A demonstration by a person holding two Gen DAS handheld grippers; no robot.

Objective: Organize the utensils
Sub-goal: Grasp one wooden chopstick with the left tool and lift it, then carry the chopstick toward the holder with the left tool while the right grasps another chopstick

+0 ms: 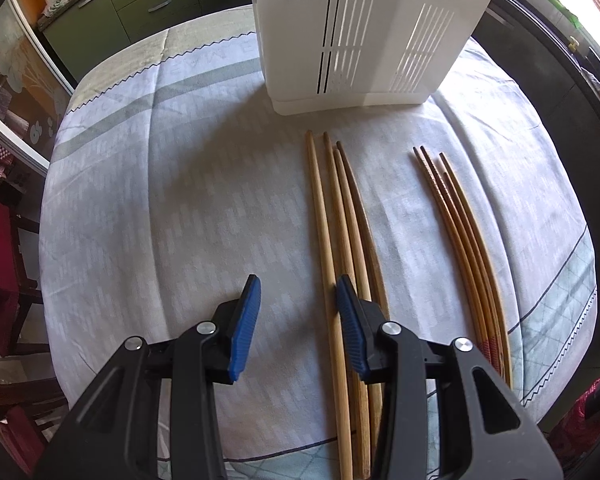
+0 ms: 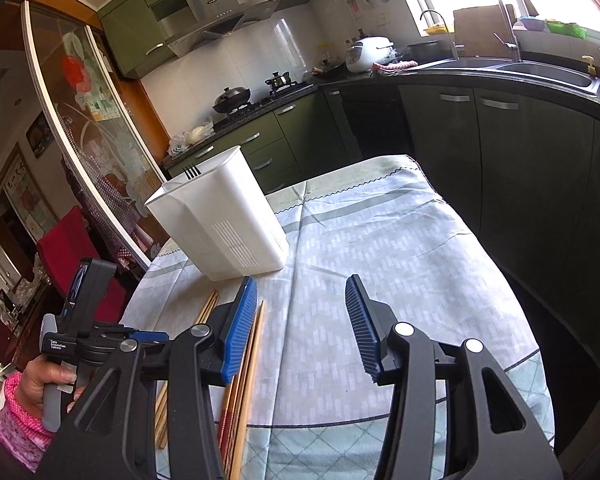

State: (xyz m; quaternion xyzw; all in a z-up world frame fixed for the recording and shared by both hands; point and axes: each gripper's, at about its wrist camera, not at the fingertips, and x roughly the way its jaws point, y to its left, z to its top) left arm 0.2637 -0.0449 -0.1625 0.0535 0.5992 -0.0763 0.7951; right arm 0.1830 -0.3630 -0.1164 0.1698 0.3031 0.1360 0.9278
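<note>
Left gripper (image 1: 298, 300) gapes wide, empty, low over the tablecloth (image 1: 180, 200); light chopsticks (image 1: 332, 240) lie beside its right pad, long axes toward the white holder (image 1: 360, 40); darker chopsticks (image 1: 460, 232) run parallel, apart; right gripper (image 2: 302, 300) spread wide, empty.

The one label I can read is small white print, "Data Acquisition System", on the black body of the handheld left gripper unit (image 2: 78, 336), seen at the lower left of my right wrist view. A small badge on the silver range hood (image 2: 212, 2) under the green wall cabinets is too small for me to read.
</note>
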